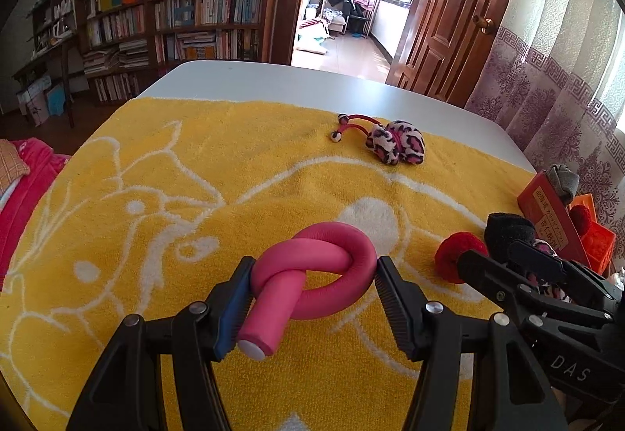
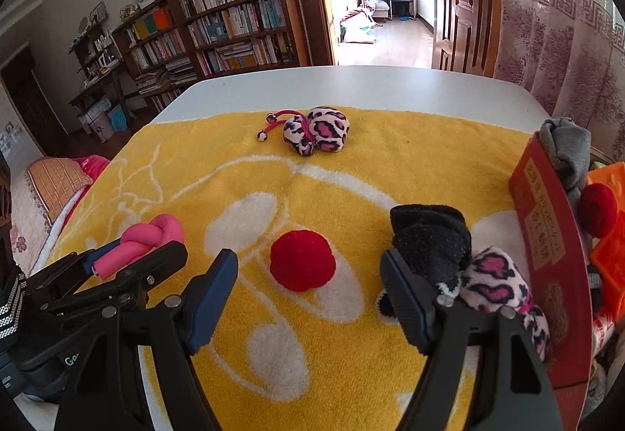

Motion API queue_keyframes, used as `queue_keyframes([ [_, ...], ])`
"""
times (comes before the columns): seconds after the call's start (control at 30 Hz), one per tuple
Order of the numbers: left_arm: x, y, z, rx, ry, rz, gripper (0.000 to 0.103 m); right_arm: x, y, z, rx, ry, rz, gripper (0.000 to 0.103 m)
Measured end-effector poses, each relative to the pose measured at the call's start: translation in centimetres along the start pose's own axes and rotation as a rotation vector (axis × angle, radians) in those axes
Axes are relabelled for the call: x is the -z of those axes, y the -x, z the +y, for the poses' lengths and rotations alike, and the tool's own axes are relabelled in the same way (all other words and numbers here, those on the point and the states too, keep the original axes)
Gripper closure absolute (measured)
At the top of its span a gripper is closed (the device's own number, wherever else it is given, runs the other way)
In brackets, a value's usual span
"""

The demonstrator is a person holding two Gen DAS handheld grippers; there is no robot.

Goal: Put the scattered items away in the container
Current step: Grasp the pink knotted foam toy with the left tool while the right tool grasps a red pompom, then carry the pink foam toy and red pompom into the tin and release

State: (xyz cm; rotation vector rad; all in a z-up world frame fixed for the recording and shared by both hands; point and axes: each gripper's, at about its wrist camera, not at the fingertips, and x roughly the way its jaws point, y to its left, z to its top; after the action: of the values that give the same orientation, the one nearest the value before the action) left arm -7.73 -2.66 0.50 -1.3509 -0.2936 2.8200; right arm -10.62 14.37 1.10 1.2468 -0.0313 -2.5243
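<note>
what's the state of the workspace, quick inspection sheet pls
surface: yellow towel over a white table
job's things: pink knotted foam roller; red pompom; leopard plush bow; black sock; red box at the right edge, already holding items
clutter: nothing seen
grippers: left gripper jaws clamp the roller; right gripper jaws wide open around the pompom, not touching
cables: nothing seen
surroundings: bookshelf, open door, curtain

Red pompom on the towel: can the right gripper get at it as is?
Probably yes. The red pompom lies bare on the yellow towel, ahead of the open right gripper; only the black sock sits near its right finger.
</note>
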Motion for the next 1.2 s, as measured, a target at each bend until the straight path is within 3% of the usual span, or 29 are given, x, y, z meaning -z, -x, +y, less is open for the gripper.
queue_keyframes([
  [0.3, -0.1, 0.1, 0.8, -0.023, 0.025, -0.008, 0.04, 0.2, -1.6, 0.3, 0.0, -0.017, 0.027, 0.037],
  [0.53, -0.1, -0.2, 0.7, -0.021, 0.024, 0.001, 0.04, 0.7, -3.2, 0.4, 0.005, -0.014, 0.069, 0.062],
  [0.93, 0.0, -0.3, 0.5, -0.007, 0.024, -0.002, 0.04, 0.8, 0.5, -0.2, 0.018, -0.027, -0.024, 0.065],
  [1.2, 0.2, -0.5, 0.1, -0.004, 0.013, 0.005, 0.04, 1.1, 6.3, -4.7, 0.072, -0.13, -0.137, 0.065],
])
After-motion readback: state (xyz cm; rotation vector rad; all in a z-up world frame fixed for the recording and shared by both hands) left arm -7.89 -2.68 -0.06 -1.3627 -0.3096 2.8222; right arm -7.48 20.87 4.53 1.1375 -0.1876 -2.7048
